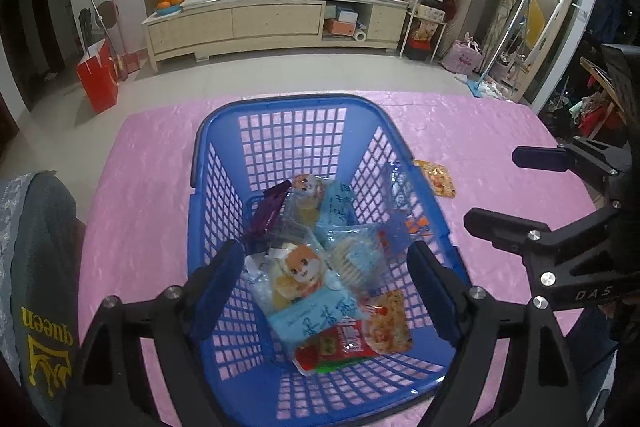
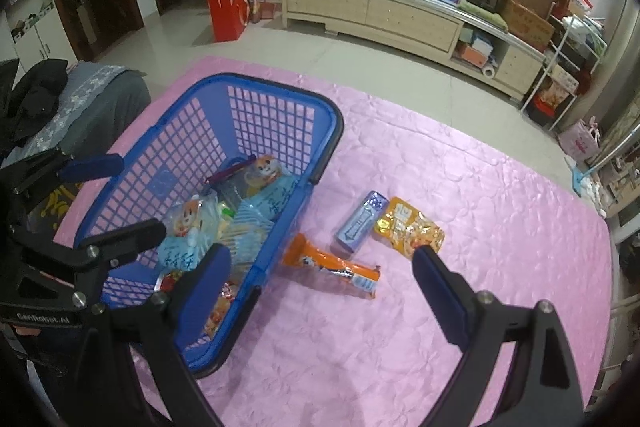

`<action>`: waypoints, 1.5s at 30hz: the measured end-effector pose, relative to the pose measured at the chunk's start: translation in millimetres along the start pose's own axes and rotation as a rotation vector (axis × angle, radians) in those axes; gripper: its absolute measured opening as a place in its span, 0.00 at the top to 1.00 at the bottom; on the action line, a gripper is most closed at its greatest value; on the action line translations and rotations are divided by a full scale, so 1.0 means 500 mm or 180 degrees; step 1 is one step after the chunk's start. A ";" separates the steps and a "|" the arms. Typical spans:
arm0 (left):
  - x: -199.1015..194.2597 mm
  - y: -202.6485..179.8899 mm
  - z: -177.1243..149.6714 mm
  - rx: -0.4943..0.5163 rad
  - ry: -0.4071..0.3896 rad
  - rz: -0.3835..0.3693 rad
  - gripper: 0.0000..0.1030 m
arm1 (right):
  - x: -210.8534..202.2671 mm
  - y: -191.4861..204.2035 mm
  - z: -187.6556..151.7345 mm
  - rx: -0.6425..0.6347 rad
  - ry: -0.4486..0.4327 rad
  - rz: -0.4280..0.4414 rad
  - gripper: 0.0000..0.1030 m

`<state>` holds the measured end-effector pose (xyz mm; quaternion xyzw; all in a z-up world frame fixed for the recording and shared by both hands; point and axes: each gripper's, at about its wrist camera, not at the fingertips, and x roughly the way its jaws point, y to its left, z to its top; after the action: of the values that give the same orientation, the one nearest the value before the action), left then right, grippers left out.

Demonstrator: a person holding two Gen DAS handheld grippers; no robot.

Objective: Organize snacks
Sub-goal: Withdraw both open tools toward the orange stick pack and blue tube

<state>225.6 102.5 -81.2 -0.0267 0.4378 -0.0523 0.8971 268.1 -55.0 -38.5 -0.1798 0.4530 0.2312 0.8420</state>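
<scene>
Jaws: left gripper [image 1: 326, 287] released, spread wide and empty above the blue plastic lattice basket [image 1: 276, 107]; right gripper [image 2: 322, 277] likewise released, empty, over the pink quilted tablecloth [image 2: 480, 219].

Basket contents: blue cartoon-cat snack packets [image 1: 304, 279], one red sachet [image 1: 340, 343], piled loosely.

Outstanding on the cloth: long orange wrapped bar [image 2: 332, 263] just beside the basket wall, purple-blue box [image 2: 360, 223], crinkly orange pouch [image 2: 412, 227].

Risks, judged: slick film may slip from the pads; a jaw reaching for the bar may nudge the basket aside.
</scene>
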 end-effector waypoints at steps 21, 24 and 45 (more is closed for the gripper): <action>-0.030 -0.231 0.003 0.0020 -0.0124 -0.0004 0.20 | -0.094 -0.168 -0.088 0.0116 -0.0176 -0.0064 0.08; -0.017 -0.270 0.002 -0.0079 -0.0126 0.0050 0.20 | -0.099 -0.212 -0.108 0.0177 -0.0181 -0.0067 0.08; 0.208 -0.386 -0.022 -0.1074 0.0285 0.0638 0.20 | 0.031 -0.437 -0.172 0.0337 -0.0082 0.0062 0.08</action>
<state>266.7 -101.5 -151.2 -0.1306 0.4803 0.1103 0.8603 337.7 -276.4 -76.4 -0.1277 0.4555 0.2173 0.8538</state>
